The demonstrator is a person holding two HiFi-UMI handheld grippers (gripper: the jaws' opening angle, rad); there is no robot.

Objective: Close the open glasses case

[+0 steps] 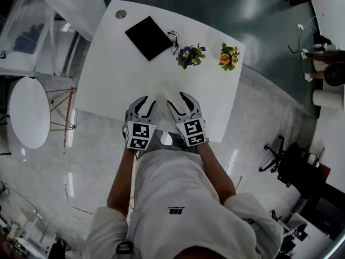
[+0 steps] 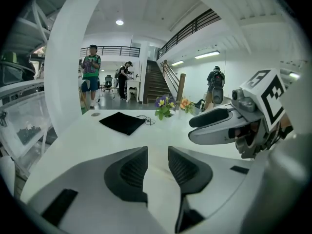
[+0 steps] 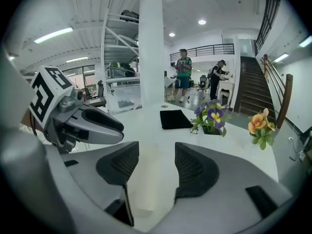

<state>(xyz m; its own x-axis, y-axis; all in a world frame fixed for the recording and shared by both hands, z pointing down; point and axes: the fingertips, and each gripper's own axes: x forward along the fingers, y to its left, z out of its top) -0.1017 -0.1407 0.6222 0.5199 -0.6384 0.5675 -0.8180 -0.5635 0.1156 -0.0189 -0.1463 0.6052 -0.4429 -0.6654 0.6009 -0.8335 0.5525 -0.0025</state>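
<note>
An open hall with a glossy floor, a staircase [image 2: 155,84] and a few persons standing in the background [image 2: 89,77]. In the foreground is a white table [image 1: 108,69] with a curved near edge. On its far half lie a flat black pouch [image 1: 149,37], a small pot of purple flowers [image 1: 190,55] and, further right, a pot of orange flowers [image 1: 229,56], all well apart from the grippers.

The left gripper [image 1: 144,99] and the right gripper [image 1: 179,99] are held side by side above the table's near edge, both pointing forward and down, their marker cubes towards the person.

The left gripper's jaws stand slightly apart with only bare table showing through the narrow gap. The right gripper's jaws are spread wider and press on nothing.

The glasses case [image 1: 163,88] appears as a pale, cream-tinted oblong on the table just ahead of the two grippers and between them. In the right gripper view it shows through the gap between the jaws. It is almost the colour of the table top, so its outline is faint and it cannot be told whether its lid is up or down.
</note>
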